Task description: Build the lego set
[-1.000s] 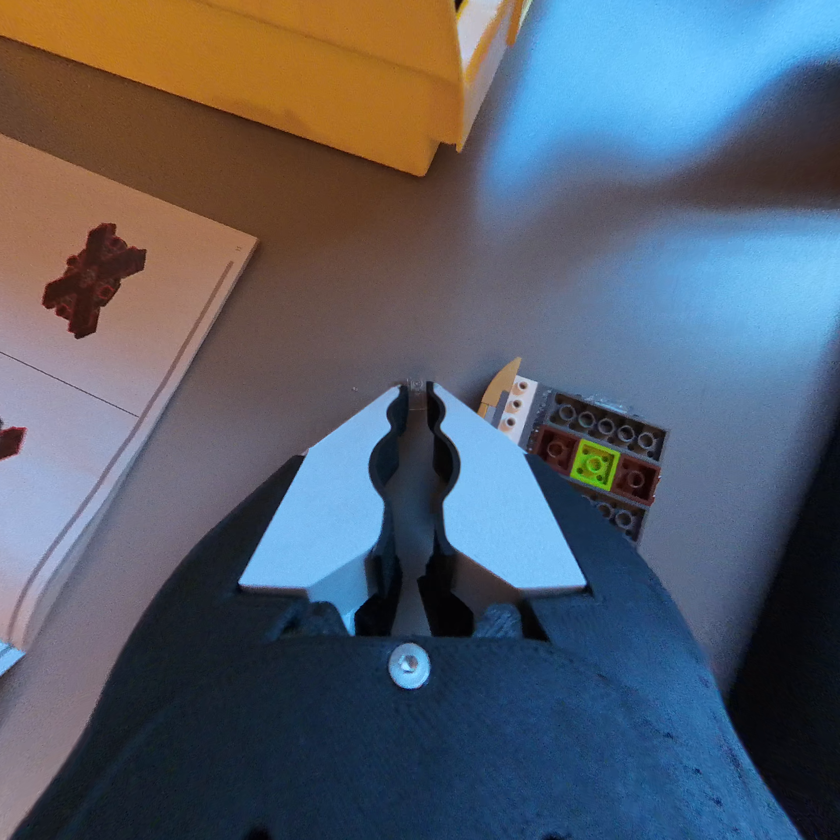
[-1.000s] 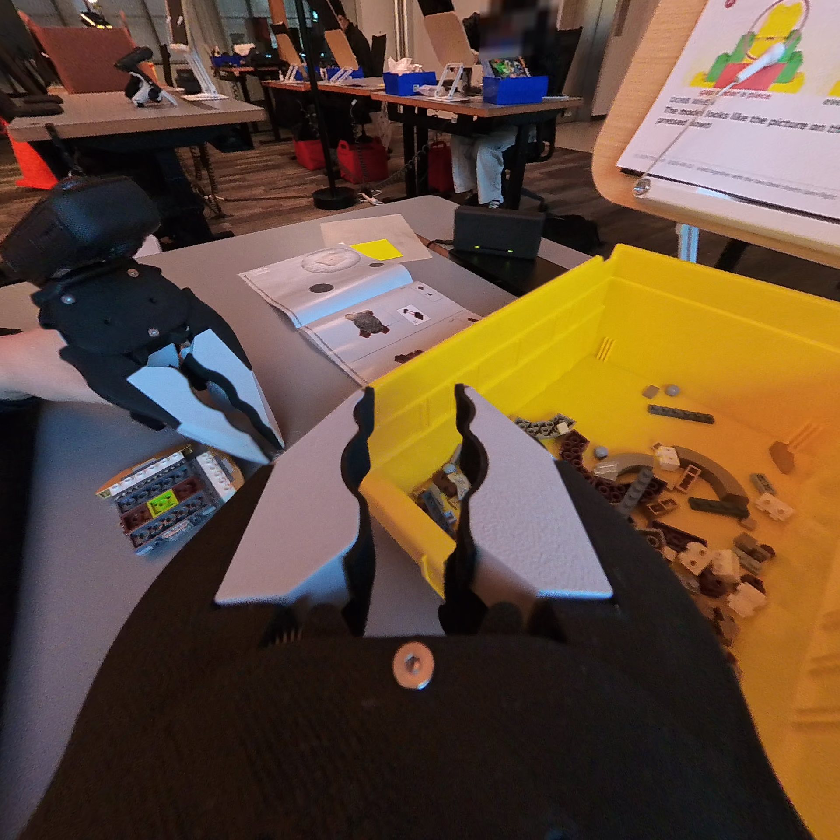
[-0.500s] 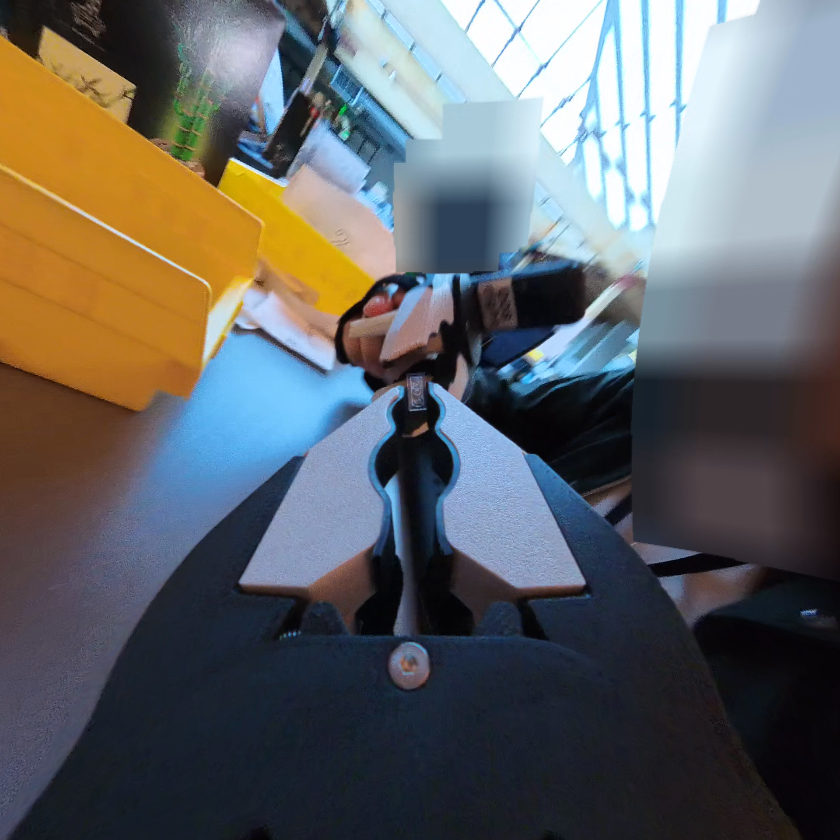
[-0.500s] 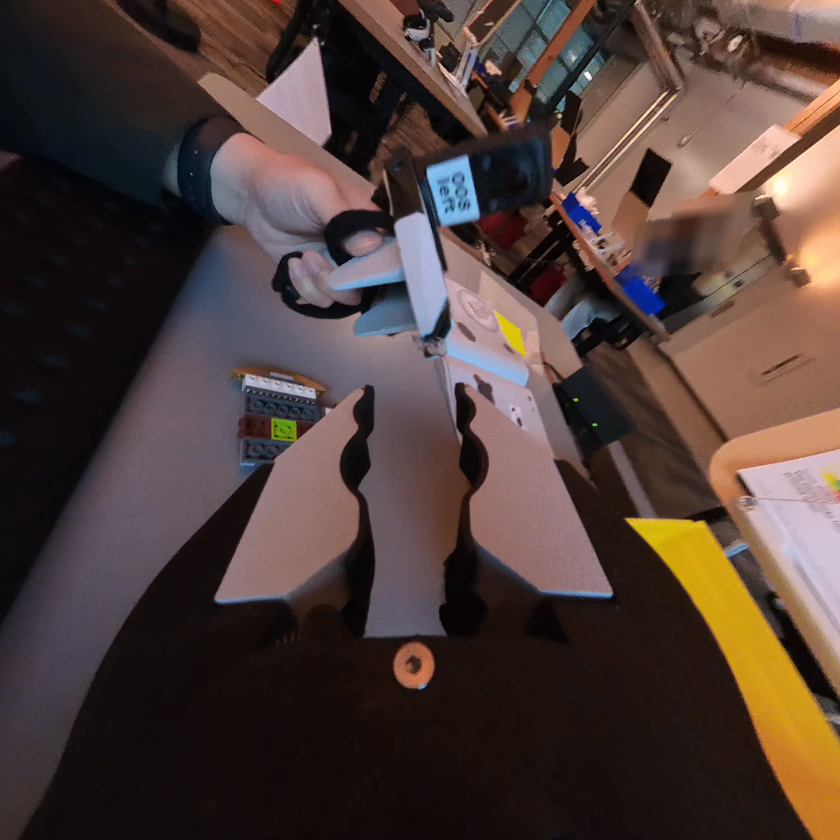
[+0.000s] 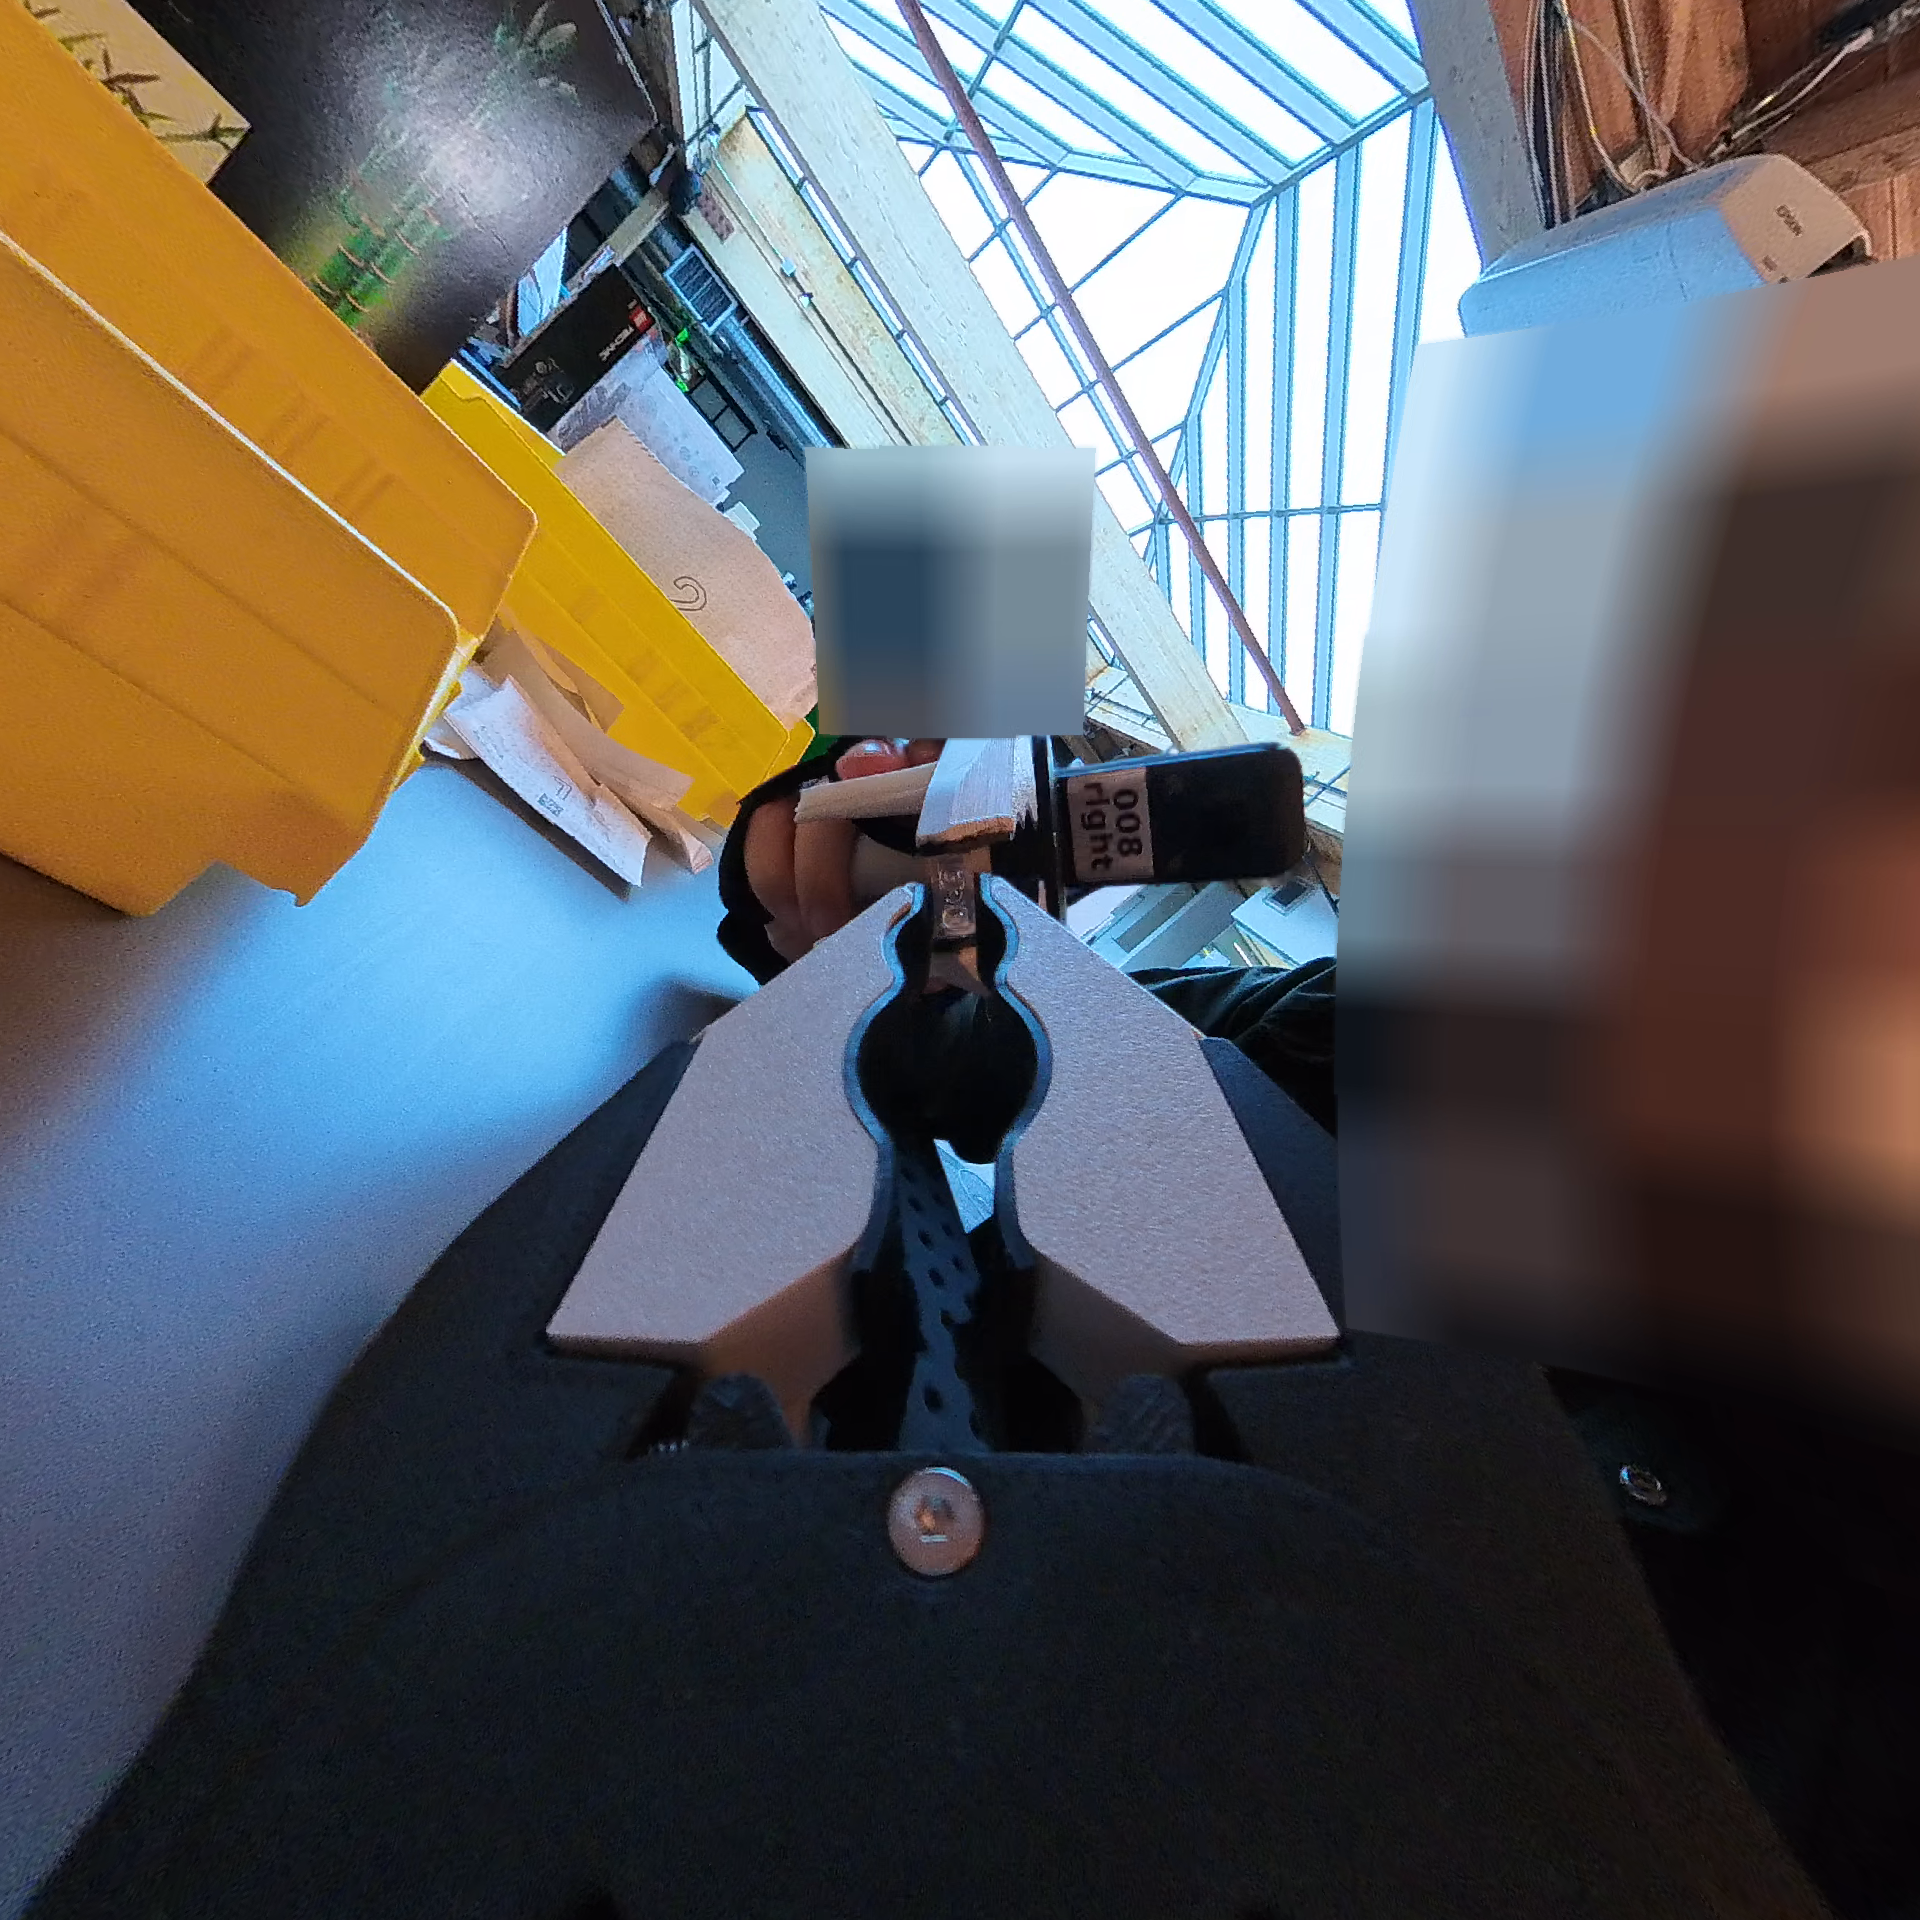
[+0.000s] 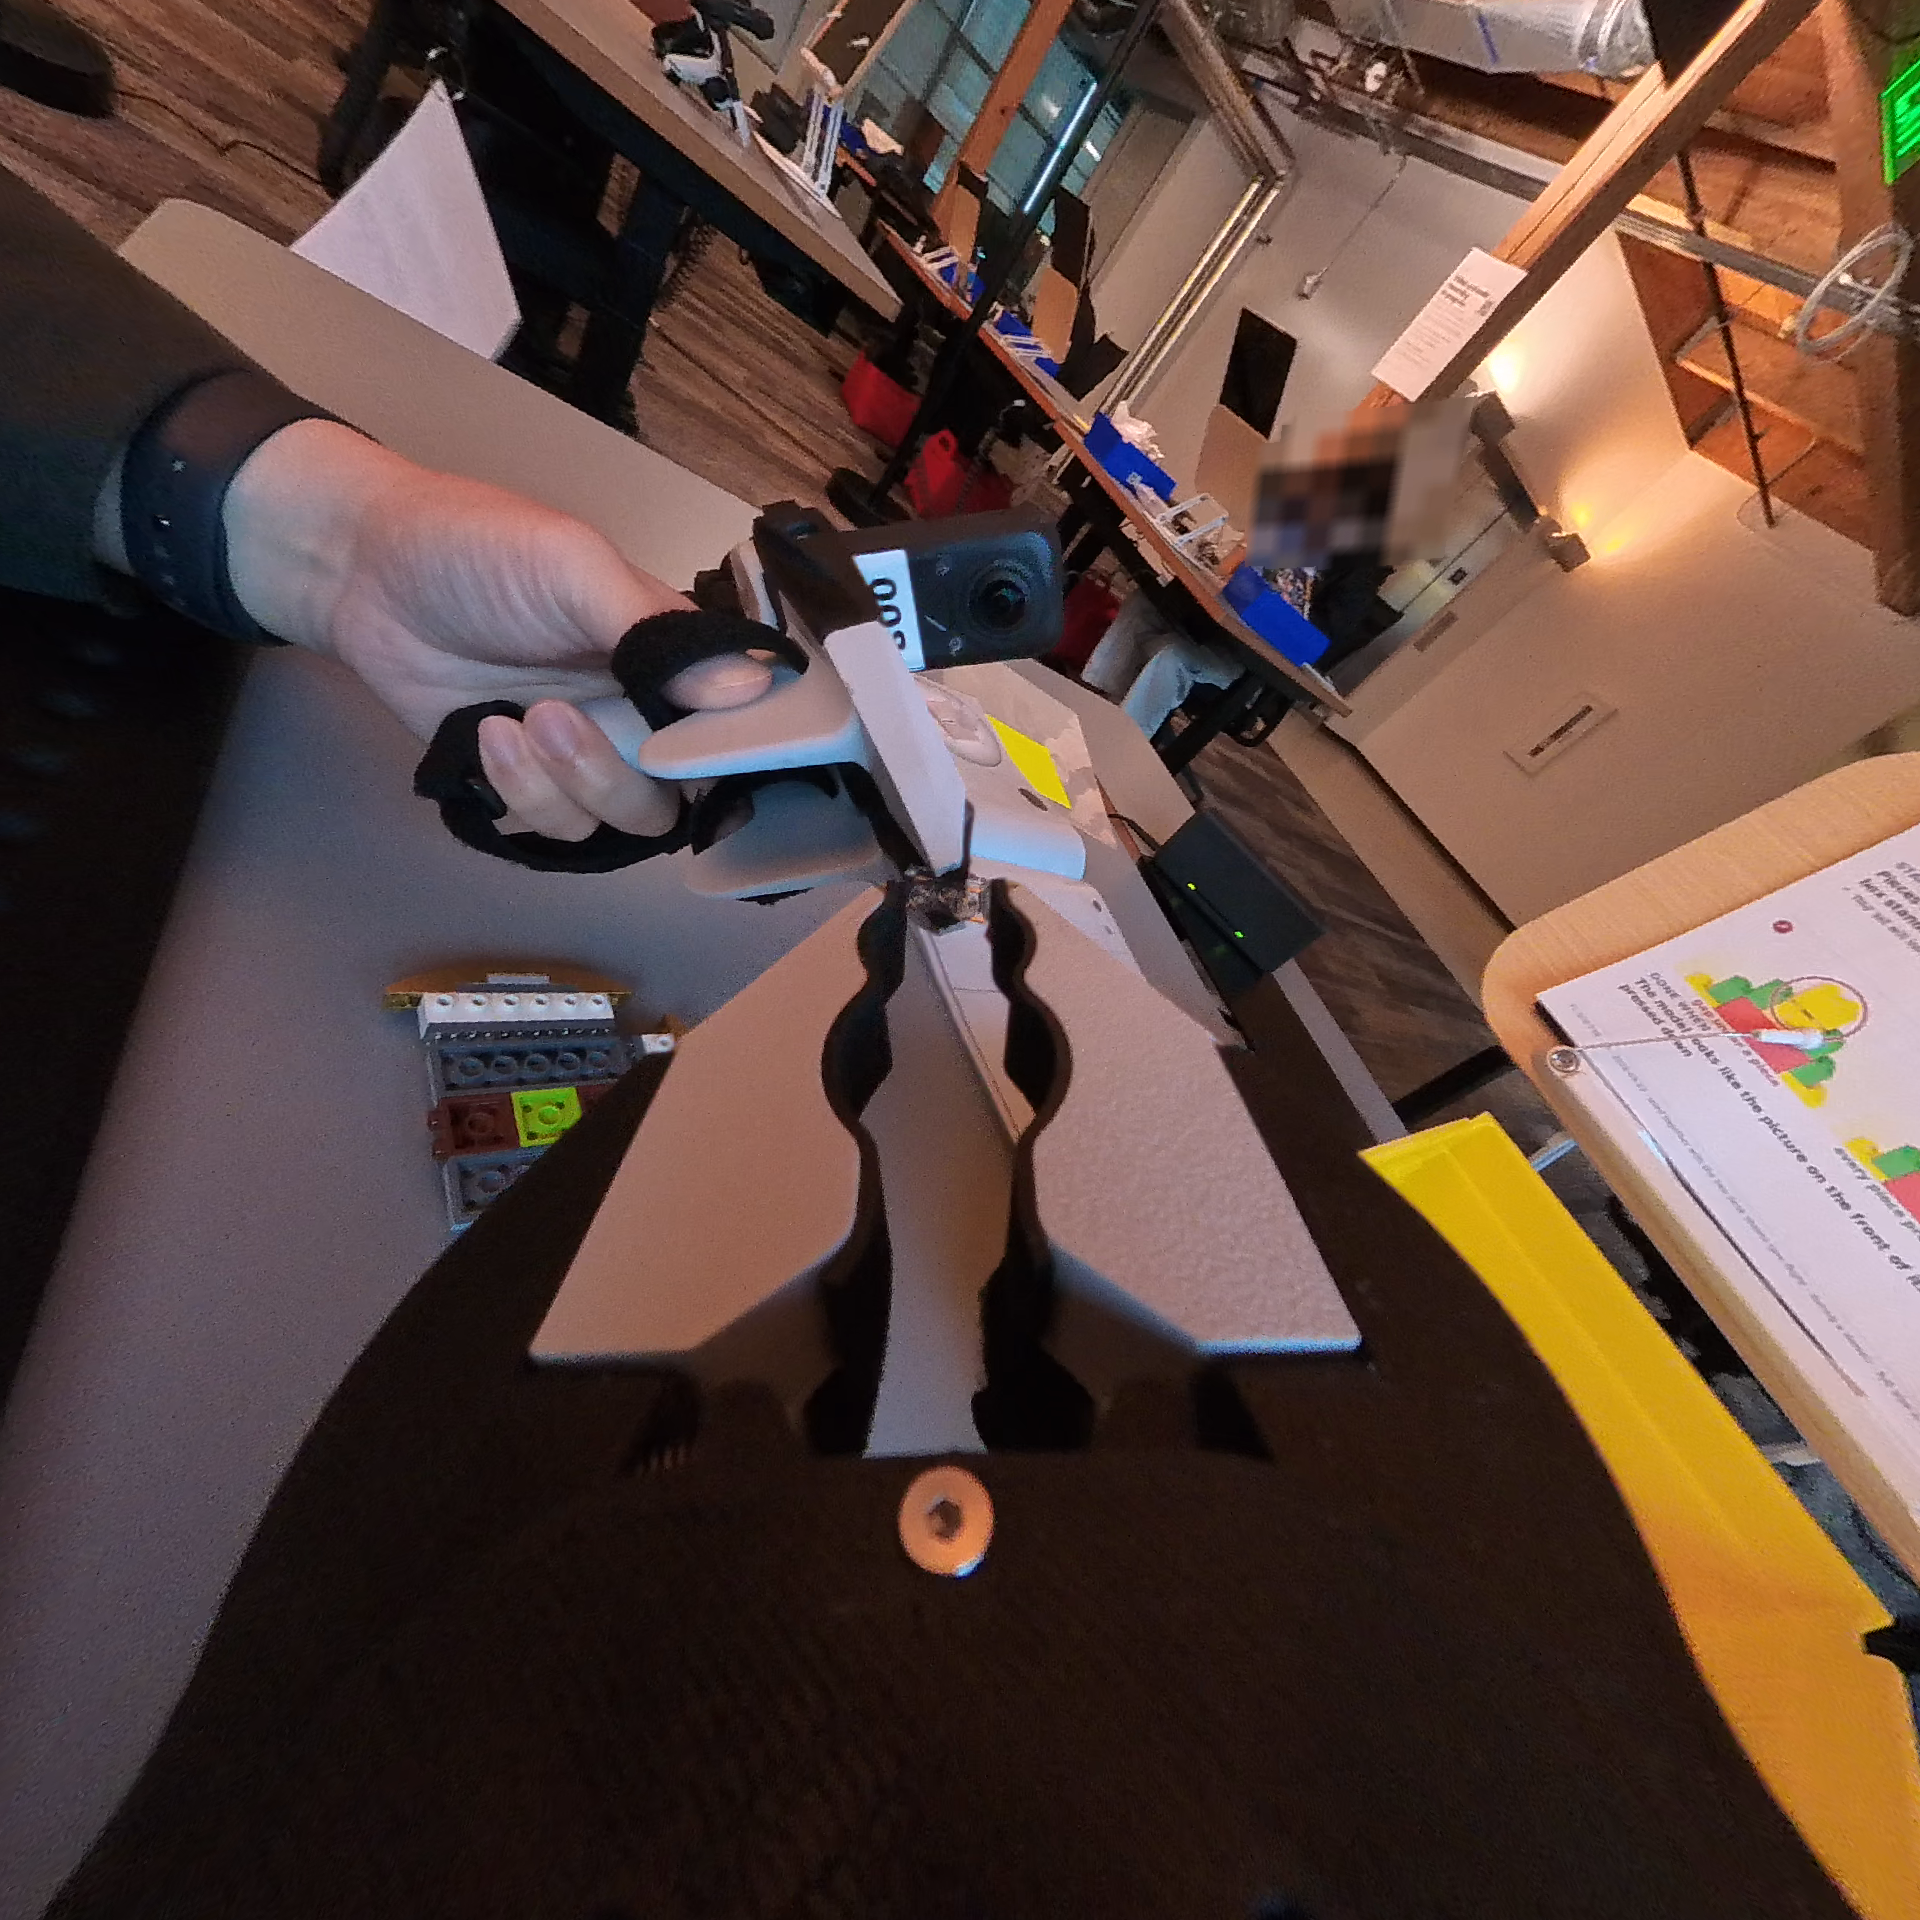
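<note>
The left claw [image 5: 951,914] pinches a small clear piece [image 5: 950,906] at its tips, raised above the surface [image 6: 260,935]. The right claw [image 6: 940,914] meets it tip to tip, jaws narrow around the same piece [image 6: 943,900]; whether they grip it I cannot tell. The partly built lego model [image 6: 514,1081] lies flat near the surface's near edge, beside a yellow bin [image 6: 1621,1382].

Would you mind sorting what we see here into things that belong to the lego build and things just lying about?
Belonging to the job:
- small clear piece pinched in the left gripper
- right gripper, open, tips at that piece
- part-built model on the table
- yellow parts bin
- instruction sheet

Lying about:
- black box
- loose papers
- second yellow bin
</note>
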`<state>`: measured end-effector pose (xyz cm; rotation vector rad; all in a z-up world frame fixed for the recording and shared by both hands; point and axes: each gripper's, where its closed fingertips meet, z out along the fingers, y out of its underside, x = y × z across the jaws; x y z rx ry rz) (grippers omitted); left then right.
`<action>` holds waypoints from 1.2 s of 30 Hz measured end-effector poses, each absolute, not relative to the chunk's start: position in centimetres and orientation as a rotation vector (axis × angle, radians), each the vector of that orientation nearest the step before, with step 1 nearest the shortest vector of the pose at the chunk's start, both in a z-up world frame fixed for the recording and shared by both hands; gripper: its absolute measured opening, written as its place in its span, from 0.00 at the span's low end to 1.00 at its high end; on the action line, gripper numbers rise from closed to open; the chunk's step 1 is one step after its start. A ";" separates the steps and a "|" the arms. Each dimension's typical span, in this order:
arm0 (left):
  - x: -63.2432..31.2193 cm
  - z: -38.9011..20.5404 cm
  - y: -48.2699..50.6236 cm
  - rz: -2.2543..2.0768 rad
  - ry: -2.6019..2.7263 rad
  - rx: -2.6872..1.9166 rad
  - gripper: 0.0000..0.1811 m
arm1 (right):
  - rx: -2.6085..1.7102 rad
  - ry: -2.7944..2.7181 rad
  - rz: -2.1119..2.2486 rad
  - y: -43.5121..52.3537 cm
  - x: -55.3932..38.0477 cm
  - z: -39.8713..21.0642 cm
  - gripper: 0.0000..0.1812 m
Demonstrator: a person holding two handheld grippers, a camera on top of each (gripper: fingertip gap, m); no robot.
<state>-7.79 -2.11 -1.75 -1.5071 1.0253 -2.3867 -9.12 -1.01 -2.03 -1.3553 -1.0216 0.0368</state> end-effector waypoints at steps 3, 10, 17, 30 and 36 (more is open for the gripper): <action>-7.6 -2.1 -1.2 -2.309 0.991 -1.545 0.10 | -1.367 -0.995 0.068 -0.9 -8.3 -1.6 0.07; -8.5 -4.1 2.7 -2.006 0.926 -1.701 0.16 | -1.558 -0.531 0.003 3.9 4.6 0.3 0.09; -10.5 -4.4 4.8 -1.673 1.024 -1.704 0.14 | -1.677 -0.294 0.201 4.8 9.5 -0.7 0.20; -10.9 -11.6 2.1 -1.382 1.476 -2.002 0.13 | -1.972 -1.181 0.471 -0.7 -7.9 -14.0 0.16; -12.7 -15.1 1.6 -1.119 1.668 -2.114 0.21 | -1.979 -1.261 0.498 -0.8 -9.0 -15.8 0.08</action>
